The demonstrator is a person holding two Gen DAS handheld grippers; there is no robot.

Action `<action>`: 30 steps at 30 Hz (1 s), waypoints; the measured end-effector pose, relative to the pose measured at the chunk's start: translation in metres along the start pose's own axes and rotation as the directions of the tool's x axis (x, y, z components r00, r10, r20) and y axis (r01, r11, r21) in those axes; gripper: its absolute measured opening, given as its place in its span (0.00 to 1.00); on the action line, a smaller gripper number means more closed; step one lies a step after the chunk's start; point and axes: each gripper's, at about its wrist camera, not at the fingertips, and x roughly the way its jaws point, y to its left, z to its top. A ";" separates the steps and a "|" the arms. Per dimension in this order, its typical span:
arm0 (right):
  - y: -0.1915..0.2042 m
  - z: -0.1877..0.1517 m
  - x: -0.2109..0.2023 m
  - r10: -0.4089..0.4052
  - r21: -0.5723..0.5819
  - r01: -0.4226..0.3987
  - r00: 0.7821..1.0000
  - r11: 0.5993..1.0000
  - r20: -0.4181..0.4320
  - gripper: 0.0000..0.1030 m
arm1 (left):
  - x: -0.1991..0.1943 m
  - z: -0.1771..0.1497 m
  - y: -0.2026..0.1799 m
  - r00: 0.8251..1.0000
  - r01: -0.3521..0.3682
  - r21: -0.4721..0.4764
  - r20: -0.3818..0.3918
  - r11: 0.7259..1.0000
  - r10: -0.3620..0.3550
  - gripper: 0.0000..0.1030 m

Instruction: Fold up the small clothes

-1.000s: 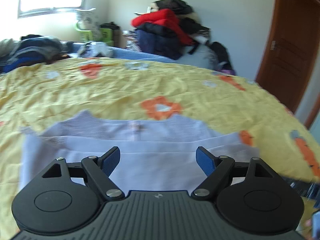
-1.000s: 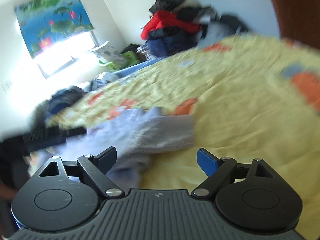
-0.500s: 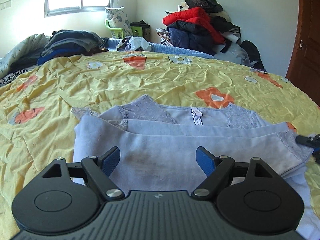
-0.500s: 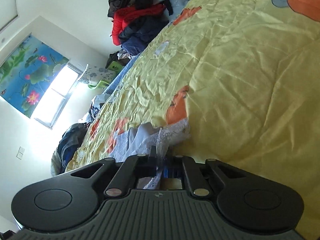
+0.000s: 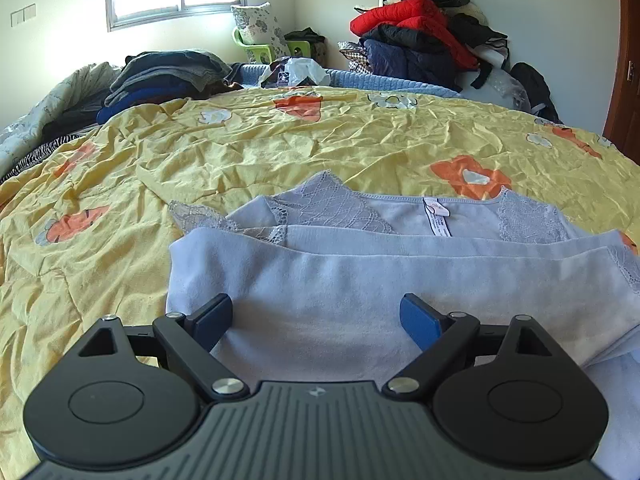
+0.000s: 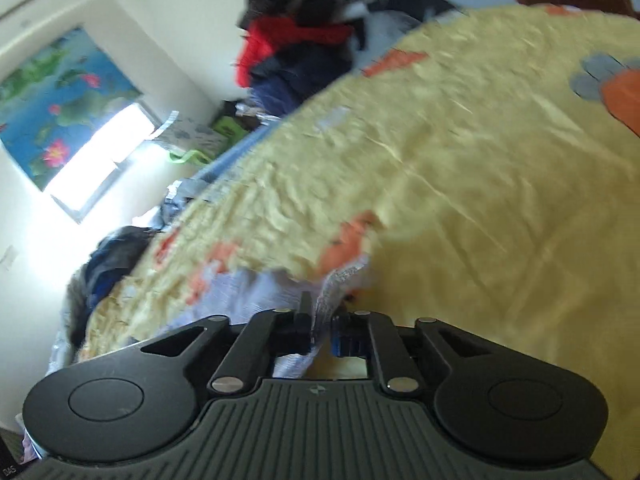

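the lilac top (image 5: 360,280) lies left-to-right across the yellow bedspread (image 5: 280,152), its folded near edge between the left gripper (image 5: 316,316)'s parted jaws, while the right gripper (image 6: 320,332) is clamped on its lacy right end.

The garment (image 5: 360,280) lies on the bedspread (image 5: 280,152) at six o'clock (clothes pile (image 5: 420,40) behind, at one o'clock).
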 end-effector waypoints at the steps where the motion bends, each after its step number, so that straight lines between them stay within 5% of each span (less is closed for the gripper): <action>1: 0.001 -0.006 -0.010 -0.027 -0.002 0.028 0.998 1.000 0.051 0.30 | -0.002 0.000 0.001 1.000 0.000 -0.004 0.004 1.000 0.000 0.89; 3: 0.019 -0.008 -0.030 -0.118 -0.110 0.143 0.970 0.984 0.212 0.31 | -0.004 0.002 0.001 1.000 -0.004 -0.006 0.016 1.000 0.004 0.89; 5: 0.043 -0.010 -0.039 -0.047 -0.242 0.114 0.963 0.963 0.265 0.31 | -0.003 0.003 -0.001 1.000 -0.018 0.001 0.021 1.000 0.018 0.89; 9: 0.085 -0.024 -0.017 0.133 -0.413 -0.114 0.991 0.904 0.018 0.32 | 0.003 0.001 -0.007 0.999 -0.049 0.002 0.001 0.999 0.049 0.89; 13: 0.098 -0.049 0.015 0.060 -0.472 -0.120 0.988 0.873 -0.140 0.35 | 0.000 -0.005 -0.009 0.998 -0.061 0.018 0.014 0.998 0.060 0.92; 19: 0.096 -0.052 0.009 0.017 -0.464 -0.059 0.995 0.884 -0.094 0.38 | 0.002 -0.006 -0.003 0.999 -0.044 -0.003 0.001 0.999 0.044 0.96; 23: 0.101 -0.055 -0.001 0.051 -0.484 -0.093 0.994 0.870 -0.098 0.50 | 0.002 -0.007 -0.003 0.999 -0.045 -0.004 0.000 0.999 0.045 0.97; 30: 0.096 -0.066 0.007 0.058 -0.487 -0.108 0.992 0.867 -0.116 0.55 | 0.004 -0.008 -0.003 0.999 -0.043 -0.009 -0.005 0.999 0.043 0.99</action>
